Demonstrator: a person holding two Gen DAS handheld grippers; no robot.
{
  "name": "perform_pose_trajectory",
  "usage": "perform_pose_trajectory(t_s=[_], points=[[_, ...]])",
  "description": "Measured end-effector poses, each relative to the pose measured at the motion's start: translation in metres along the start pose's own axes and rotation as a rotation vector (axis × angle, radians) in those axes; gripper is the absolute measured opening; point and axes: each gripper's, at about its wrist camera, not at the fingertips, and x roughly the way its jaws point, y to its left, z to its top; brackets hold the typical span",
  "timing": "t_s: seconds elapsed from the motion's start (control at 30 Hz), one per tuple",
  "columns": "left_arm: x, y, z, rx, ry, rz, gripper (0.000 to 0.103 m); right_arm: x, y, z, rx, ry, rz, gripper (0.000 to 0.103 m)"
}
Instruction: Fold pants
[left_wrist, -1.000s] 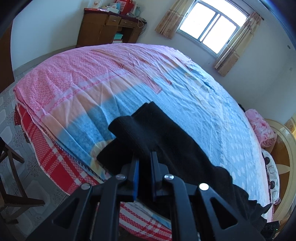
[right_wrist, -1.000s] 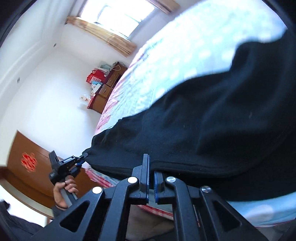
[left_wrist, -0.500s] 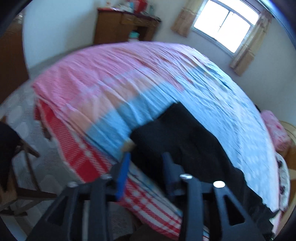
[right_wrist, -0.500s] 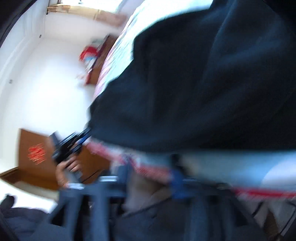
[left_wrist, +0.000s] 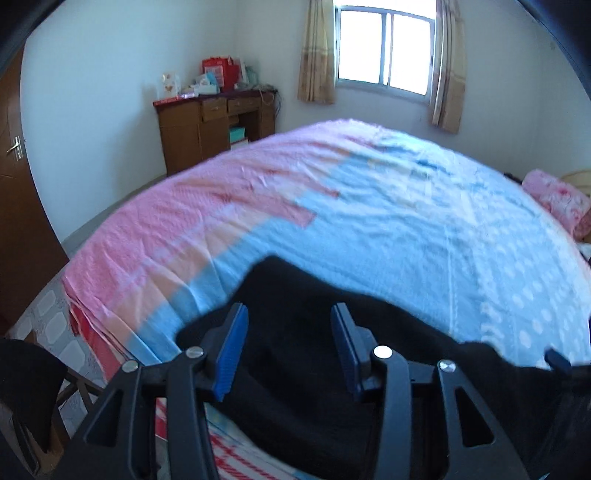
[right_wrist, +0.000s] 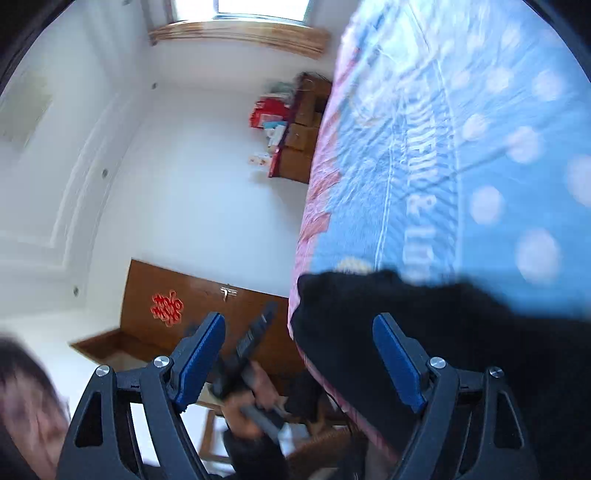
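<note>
The black pants (left_wrist: 314, 354) lie at the near edge of the bed (left_wrist: 369, 229), on the blue part of the pink-and-blue bedspread (left_wrist: 424, 240), with one dark corner reaching towards 12 o'clock in the left wrist view and the bulk spreading off towards 4 o'clock. In the right wrist view the same cloth fills the 4 o'clock quarter, its edge hanging a little over the mattress side

The left gripper (left_wrist: 288, 343) hangs just above the cloth with its blue pads apart at a middling gap and easing inward; fabric shows behind the gap, yet neither pad presses on it, so it grips nothing. The right gripper (right_wrist: 295, 362) stands spread about as wide as it goes, empty, one pad over the dark cloth at 3 o'clock and the other out over the floor side at 9 o'clock, where a hand (right_wrist: 255, 402) carrying the other tool shows, blurred

The pants look soft, thick and matt, probably a knit or fleece: limp, light enough for one pinch, not slippery, and in no way fragile. Such cloth would likely sag and bunch if lifted from the middle. A hold on two outer corners of one edge seems best, each pinch taking all the layers together. How many layers lie there cannot be told
</note>
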Motion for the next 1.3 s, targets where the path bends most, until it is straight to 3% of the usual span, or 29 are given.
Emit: perform_pose_trajectory(t_s=[0.07, 0.13, 0.33, 0.43, 0.63, 0.8, 0.97, 1.13, 1.3], points=[[0.015, -0.003, -0.012, 0.008, 0.063, -0.010, 0.049, 0.029, -0.012, 0.019, -0.007, 0.046, -0.046, 0.083], [0.016, -0.006, -0.023, 0.043, 0.046, 0.009, 0.049, 0.055, -0.026, 0.030, 0.005, 0.094, -0.113, 0.082], [0.009, -0.017, -0.043, 0.139, -0.026, 0.068, 0.048, 0.067, -0.013, 0.035, 0.004, 0.167, -0.061, 0.082], [0.008, -0.019, -0.047, 0.173, -0.045, 0.072, 0.048, 0.072, -0.010, 0.031, -0.015, 0.224, -0.146, 0.082], [0.012, -0.012, -0.039, 0.142, -0.018, 0.037, 0.048, 0.107, 0.003, 0.018, -0.119, 0.346, -0.301, 0.082], [0.011, -0.012, -0.041, 0.137, -0.014, 0.029, 0.048, 0.116, 0.016, -0.008, -0.252, 0.484, -0.344, 0.082], [0.011, -0.012, -0.041, 0.130, -0.008, 0.024, 0.048, 0.112, 0.032, -0.008, -0.524, 0.361, -0.516, 0.082], [0.011, -0.012, -0.040, 0.129, -0.005, 0.023, 0.048, 0.126, 0.025, -0.024, -0.570, 0.389, -0.540, 0.082], [0.010, -0.011, -0.039, 0.118, 0.001, 0.014, 0.048, 0.147, 0.032, -0.033, -0.569, 0.453, -0.484, 0.083]])
